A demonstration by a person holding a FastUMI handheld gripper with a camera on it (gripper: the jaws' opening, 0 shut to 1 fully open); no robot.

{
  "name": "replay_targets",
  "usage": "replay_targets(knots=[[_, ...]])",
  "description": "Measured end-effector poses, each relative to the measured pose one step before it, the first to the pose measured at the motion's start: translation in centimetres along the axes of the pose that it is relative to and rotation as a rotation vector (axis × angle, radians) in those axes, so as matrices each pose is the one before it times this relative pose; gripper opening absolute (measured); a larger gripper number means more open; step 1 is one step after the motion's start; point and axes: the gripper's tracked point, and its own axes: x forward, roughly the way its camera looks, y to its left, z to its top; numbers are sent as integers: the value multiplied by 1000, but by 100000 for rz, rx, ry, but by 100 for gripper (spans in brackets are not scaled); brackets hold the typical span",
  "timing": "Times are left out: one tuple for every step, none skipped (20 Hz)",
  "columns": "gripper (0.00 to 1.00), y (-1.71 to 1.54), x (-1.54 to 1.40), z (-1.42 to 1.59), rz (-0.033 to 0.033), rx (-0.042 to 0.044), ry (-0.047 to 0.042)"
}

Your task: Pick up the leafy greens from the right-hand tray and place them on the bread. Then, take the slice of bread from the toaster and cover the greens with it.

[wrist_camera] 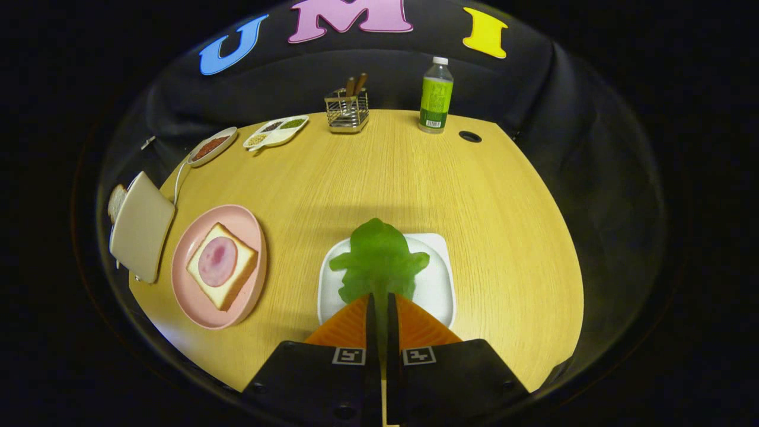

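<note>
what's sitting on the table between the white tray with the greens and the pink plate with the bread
Nothing: in the gripper view, bare wooden table separates the white tray from the pink plate. The gripper is shut on the leafy greens over the tray.

A staged kitchen-table setting inside a recording booth: black cloth wall (379,83) backs a light wooden table (415,184). Breakfast items establish the domestic theme: a toaster (141,226), a pink plate (195,296) with bread (237,279), a divided condiment dish (277,131), a wire utensil holder (347,111) and a bottle (436,95).
</note>
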Motion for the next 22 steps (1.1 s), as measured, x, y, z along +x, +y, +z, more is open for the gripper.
replay_targets(knots=[[8, 427, -729, 621, -344, 760, -1491], [8, 549, -727, 621, -171, 1180, -1633], [8, 550, -736, 702, -137, 1277, -1669], [8, 608, -690, 614, 16, 1166, -1583], [8, 694, -614, 561, 246, 1205, -1509], [8, 778, -612, 554, 604, 1080, -1576], [8, 931, -739, 419, 809, 439, -1250], [8, 857, -419, 410, 940, -123, -1515], [8, 889, -334, 332, 885, -323, -1510], [8, 983, -372, 159, 1372, -275, -777], [8, 1011, -214, -55, 1388, -324, -295], [8, 943, -248, 44, 1360, -478, -351], [8, 1064, -154, 12, 1322, -702, -215], [8, 954, -192, -48, 1294, -725, -54], [8, 1110, -9, -124, 1359, -834, 239], [8, 889, 125, -216, 1154, -1091, 670], [8, 919, 234, -84, 1068, -910, 131], [8, 892, 274, -145, 1224, -731, 438], [8, 928, 331, -181, 1100, -346, 602], [8, 806, 224, -96, 1146, -275, 300], [8, 771, 307, -79, 975, -541, 299], [8, 595, 242, -124, 875, -801, 484]])
